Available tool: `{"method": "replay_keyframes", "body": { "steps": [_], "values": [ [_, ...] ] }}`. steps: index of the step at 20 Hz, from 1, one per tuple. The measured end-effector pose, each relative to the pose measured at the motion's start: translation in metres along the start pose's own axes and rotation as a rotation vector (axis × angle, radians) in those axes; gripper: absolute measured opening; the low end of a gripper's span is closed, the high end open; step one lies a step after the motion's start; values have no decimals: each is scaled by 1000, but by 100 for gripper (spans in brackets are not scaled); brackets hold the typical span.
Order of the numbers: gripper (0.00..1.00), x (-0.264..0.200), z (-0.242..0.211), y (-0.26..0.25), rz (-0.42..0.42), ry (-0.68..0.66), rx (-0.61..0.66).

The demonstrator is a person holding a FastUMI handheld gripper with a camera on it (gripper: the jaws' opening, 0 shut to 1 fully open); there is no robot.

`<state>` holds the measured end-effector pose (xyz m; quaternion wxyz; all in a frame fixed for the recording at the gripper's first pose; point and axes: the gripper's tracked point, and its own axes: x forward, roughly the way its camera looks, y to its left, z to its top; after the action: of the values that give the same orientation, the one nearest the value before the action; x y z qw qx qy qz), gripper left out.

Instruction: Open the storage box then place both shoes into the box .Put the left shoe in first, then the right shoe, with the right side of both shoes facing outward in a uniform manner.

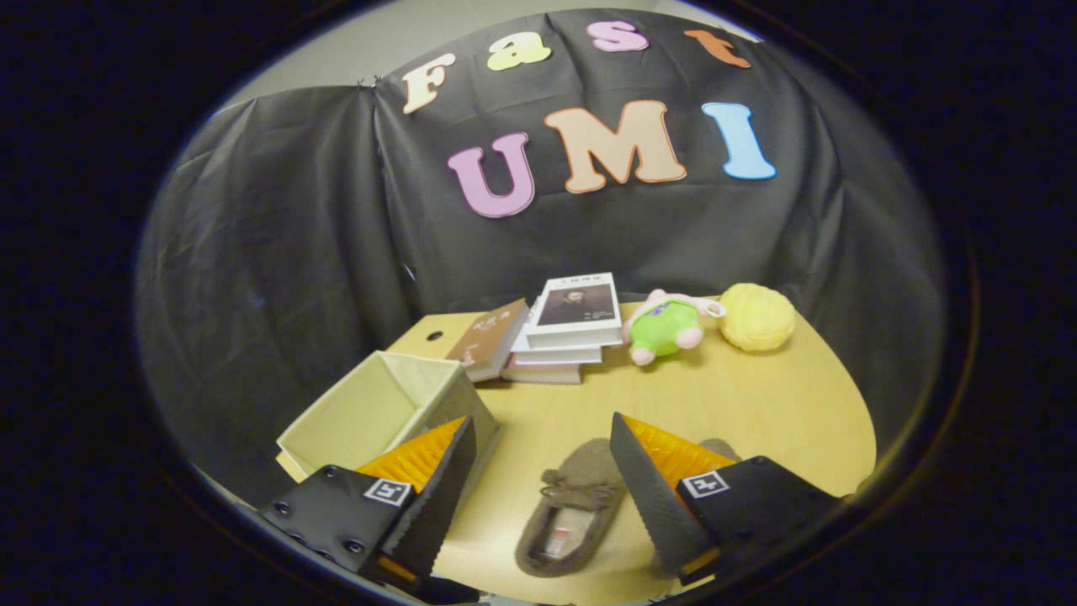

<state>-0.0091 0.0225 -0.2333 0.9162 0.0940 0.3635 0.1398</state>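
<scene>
An open square fabric box [383,404] sits on the wooden table [757,404] behind the left finger; the gripper [543,438] hangs spread wide over a fuzzy brown shoe [572,509], a second shoe [722,449] peeking behind the right finger; stacked books [564,332], a green plush [669,328] and a yellow ball [756,316] lie beyond

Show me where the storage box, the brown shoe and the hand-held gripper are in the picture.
storage box [370,412]: gripper view, on its pale inner wall.
brown shoe [580,497]: gripper view, on its upper near the bow.
hand-held gripper [538,433]: gripper view, midway between its open fingertips.
</scene>
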Motion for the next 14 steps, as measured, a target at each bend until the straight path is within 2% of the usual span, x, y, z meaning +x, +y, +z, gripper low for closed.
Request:
{"method": "replay_keyframes", "body": {
  "steps": [4, 8, 13, 14],
  "values": [
    [100, 10, -53, -25, -34, 114, -55],
    [100, 26, -101, -32, -27, 235, -59],
    [99, 40, -143, -43, -60, 345, -75],
    [93, 44, -149, -44, -62, 367, -61]
  ]
}}
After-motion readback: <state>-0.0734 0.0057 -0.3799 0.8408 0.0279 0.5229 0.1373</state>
